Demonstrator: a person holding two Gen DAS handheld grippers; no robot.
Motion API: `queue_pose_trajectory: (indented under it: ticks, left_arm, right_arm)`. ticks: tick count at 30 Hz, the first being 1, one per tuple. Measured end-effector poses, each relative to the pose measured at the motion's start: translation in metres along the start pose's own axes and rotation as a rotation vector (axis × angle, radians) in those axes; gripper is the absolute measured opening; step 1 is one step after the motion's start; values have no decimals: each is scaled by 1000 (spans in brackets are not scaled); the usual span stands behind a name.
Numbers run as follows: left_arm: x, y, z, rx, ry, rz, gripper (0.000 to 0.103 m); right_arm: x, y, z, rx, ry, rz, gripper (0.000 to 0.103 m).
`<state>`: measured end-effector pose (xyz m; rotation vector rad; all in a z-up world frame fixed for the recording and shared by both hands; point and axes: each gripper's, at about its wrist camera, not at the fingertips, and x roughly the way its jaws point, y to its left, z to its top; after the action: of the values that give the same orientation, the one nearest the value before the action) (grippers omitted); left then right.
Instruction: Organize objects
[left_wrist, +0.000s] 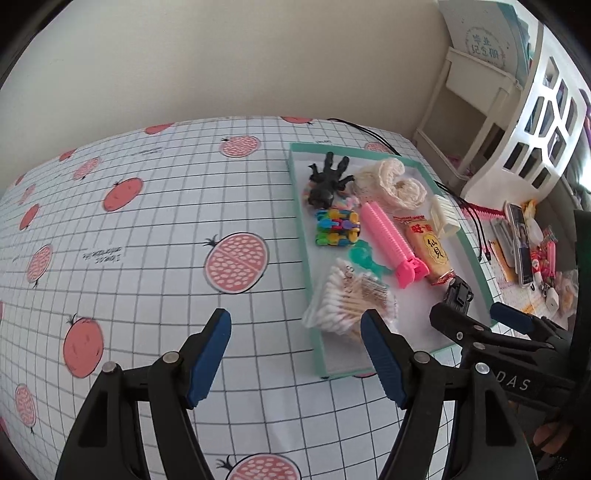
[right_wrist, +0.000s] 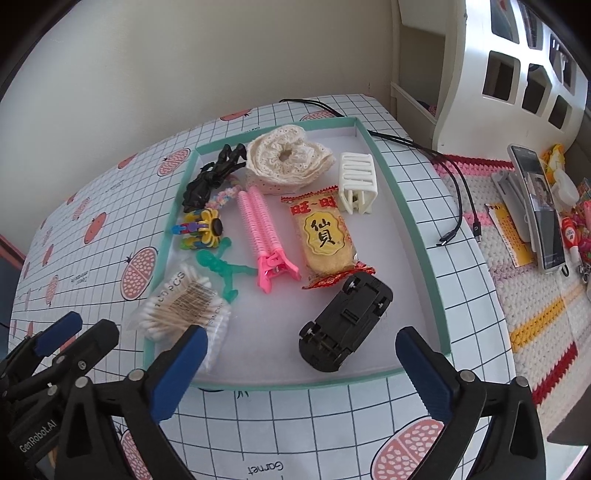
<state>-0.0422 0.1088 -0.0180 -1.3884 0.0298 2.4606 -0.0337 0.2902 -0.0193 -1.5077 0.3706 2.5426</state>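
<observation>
A shallow tray with a teal rim (right_wrist: 413, 225) is seen lying on a table covered by a grid-patterned cloth with pink fruit prints (left_wrist: 147, 229), and the small objects are all gathered inside it. At the near right of the tray a black toy car (right_wrist: 345, 321) is laid on its roof, its wheels turned upward. Just beyond it a rice cracker packet (right_wrist: 325, 236) is placed, its near end touching the car. A pink hair clip (right_wrist: 264, 236) is set beside the packet on the left, with a green translucent figure (right_wrist: 221, 267) next to its clamp end. A bag of cotton swabs (right_wrist: 181, 310) is found at the near left corner. Farther back, a multicoloured plastic toy (right_wrist: 203, 229), a black claw clip (right_wrist: 214, 177), a cream lace scrunchie (right_wrist: 284, 158) and a white claw clip (right_wrist: 356, 188) are arranged along the far half. The right gripper (right_wrist: 299, 369) is held over the near edge of the tray, its blue-padded fingers spread wide and nothing gripped between them; the car is framed just ahead of the gap. The left gripper (left_wrist: 295, 354) is held over the cloth at the tray's left side, its fingers likewise parted and empty, with the swab bag just past its right finger. Black cables (right_wrist: 454, 192) are trailed off the tray's far right corner.
</observation>
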Motion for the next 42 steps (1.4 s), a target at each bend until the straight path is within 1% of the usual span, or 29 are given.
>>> queue_pose_trajectory:
  ticks: [3,7,10,15,16,18,22,23,24,26,33,42]
  left_arm:
    - [-7,4,-4,-13,-9,10,74]
    - [-13,8,-11,-17,-1,66,74]
    - [-18,13,-16,-34,2,64,74]
    - [-26,16,-25,-36,8,87,74]
    - [-26,17,-27,-41,13,87,75]
    - [-29,20,-31,-51,13,89,86]
    - [-38,28,-37,-84,-16,67,87]
    - [-39,30,-38,-90,-18,67,89]
    - [-39,31,-39,-93,-16,69,98]
    - [-41,33,-41,-96,-21,72,102]
    - [-47,39,-48,-94,-7,68,103]
    - [-54,46,-60,-77,11,118,103]
  right_arm:
    - [-5,3,-4,-3,-9,6,103]
    - [-11,8,-11,-12,-16,14,103]
    - [-15,10,-18,-17,-10,9,103]
    - [-22,11,-29,-22,-12,6,103]
    - [-23,12,-31,-24,-12,4,103]
    - [-26,12,-35,-24,-9,8,103]
    - [-30,13,-42,-24,-6,10,103]
    - [-32,13,-43,-25,-6,11,103]
    - [-33,14,-45,-27,-7,11,103]
    - [-35,15,-47,-31,-7,10,103]
    - [-40,20,-55,-41,-9,10,103]
    - [-49,27,-64,-40,-23,13,103]
